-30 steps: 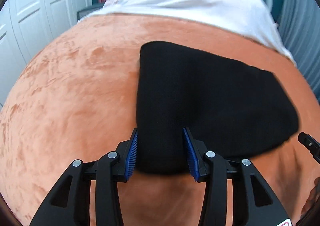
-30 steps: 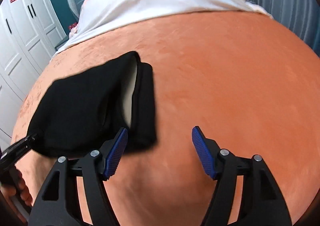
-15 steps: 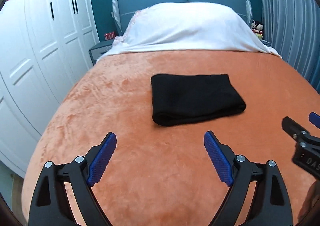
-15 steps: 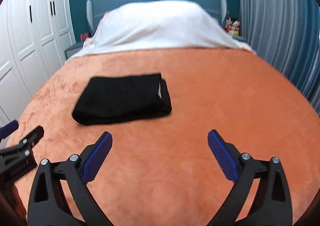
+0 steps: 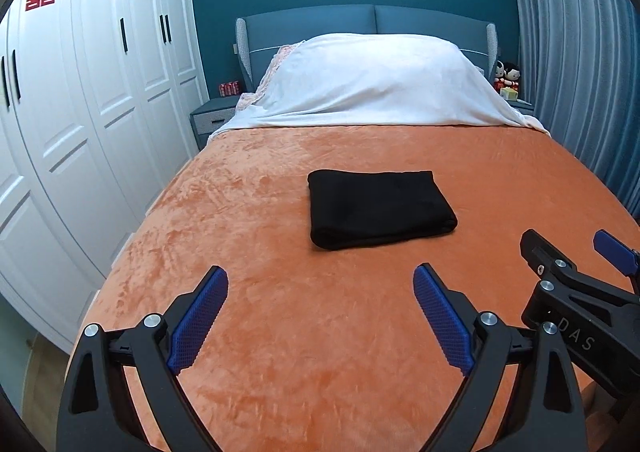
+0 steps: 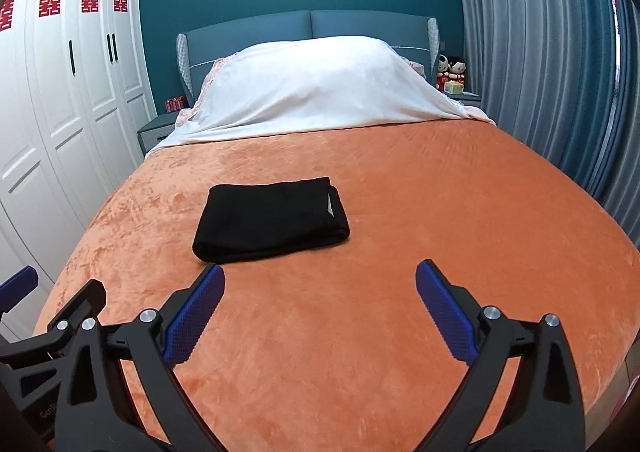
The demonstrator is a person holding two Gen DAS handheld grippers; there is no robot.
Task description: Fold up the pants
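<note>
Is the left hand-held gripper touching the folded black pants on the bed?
Apart. In the left wrist view, bare orange blanket lies between the open left hand-held gripper and the folded black pants.

Orange blanket (image 5: 280,352) lies bare — only folded pants (image 5: 380,208) ahead.

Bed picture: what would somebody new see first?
Probably the folded black pants, lying flat in the middle of the big orange blanket. Next, the two blue-padded tools, left tool and right tool, both open and empty, close to the camera.
</note>
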